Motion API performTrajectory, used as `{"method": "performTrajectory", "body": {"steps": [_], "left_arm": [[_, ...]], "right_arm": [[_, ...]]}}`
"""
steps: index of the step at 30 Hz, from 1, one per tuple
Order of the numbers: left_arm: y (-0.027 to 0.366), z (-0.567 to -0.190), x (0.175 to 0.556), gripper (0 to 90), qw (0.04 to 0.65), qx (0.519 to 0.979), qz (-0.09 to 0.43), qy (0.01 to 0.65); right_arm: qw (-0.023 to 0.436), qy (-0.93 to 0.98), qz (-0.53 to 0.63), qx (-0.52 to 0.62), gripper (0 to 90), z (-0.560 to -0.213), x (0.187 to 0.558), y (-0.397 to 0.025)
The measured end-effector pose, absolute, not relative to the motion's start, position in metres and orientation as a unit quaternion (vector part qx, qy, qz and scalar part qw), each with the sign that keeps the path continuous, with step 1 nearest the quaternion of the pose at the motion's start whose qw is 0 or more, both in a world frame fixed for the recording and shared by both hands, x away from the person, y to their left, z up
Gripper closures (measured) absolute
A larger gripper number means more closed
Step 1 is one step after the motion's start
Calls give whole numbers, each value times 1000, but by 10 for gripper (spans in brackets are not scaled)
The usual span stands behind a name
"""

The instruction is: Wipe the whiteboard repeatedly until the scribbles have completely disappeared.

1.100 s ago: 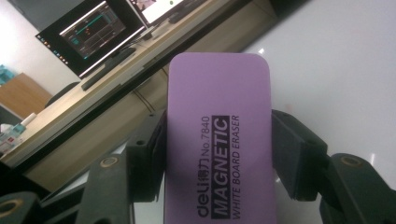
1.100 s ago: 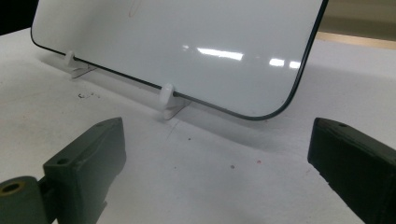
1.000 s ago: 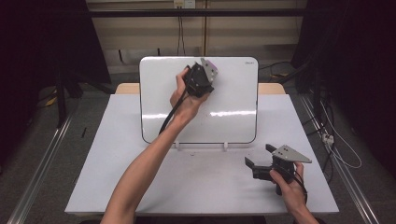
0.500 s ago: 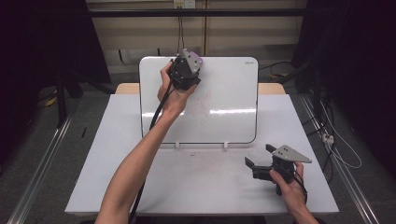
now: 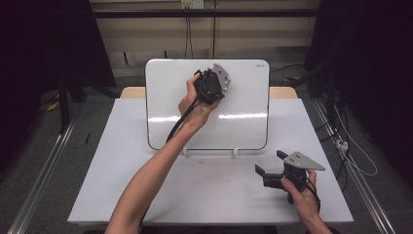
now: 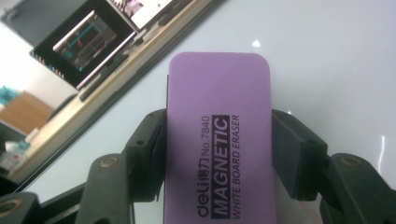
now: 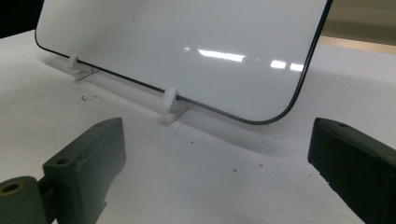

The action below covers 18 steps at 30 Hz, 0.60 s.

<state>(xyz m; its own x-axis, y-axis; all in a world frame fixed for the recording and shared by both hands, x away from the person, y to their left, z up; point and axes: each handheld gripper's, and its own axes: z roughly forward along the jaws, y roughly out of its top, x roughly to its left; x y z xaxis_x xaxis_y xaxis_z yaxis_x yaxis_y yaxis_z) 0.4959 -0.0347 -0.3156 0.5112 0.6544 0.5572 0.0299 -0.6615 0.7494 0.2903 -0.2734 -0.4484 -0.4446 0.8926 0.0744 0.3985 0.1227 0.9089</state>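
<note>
A white whiteboard stands tilted back on two small white feet at the far middle of the table. My left gripper is held against its upper middle, shut on a purple magnetic board eraser whose printed back faces the camera; both jaws press its long sides. The board's glossy surface lies right behind the eraser. My right gripper rests low on the table at the front right, open, with nothing between its jaws. It faces the board's lower right corner. A faint red stroke marks the board near its top.
The board's white feet stand on the white tabletop, with small dark and red specks in front of them. A wooden edge shows behind the board. Cables and metal rails run along the floor on both sides.
The left gripper with the eraser swept left and up across the board, then came back right and slightly down. The right gripper has stayed still.
</note>
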Motion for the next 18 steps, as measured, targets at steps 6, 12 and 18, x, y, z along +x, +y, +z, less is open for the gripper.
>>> {"method": "performTrajectory", "body": {"steps": [6,12,18], "left_arm": [[-5,-299,515,413,376,768,442,272],[1,-298,515,413,371,772,438,274],[-25,-323,492,414,363,789,442,223]], "right_arm": [[259,703,478,459,39,-448,290,-273],[258,701,476,464,39,-449,291,-274],[259,704,478,457,39,-448,290,-272]]}}
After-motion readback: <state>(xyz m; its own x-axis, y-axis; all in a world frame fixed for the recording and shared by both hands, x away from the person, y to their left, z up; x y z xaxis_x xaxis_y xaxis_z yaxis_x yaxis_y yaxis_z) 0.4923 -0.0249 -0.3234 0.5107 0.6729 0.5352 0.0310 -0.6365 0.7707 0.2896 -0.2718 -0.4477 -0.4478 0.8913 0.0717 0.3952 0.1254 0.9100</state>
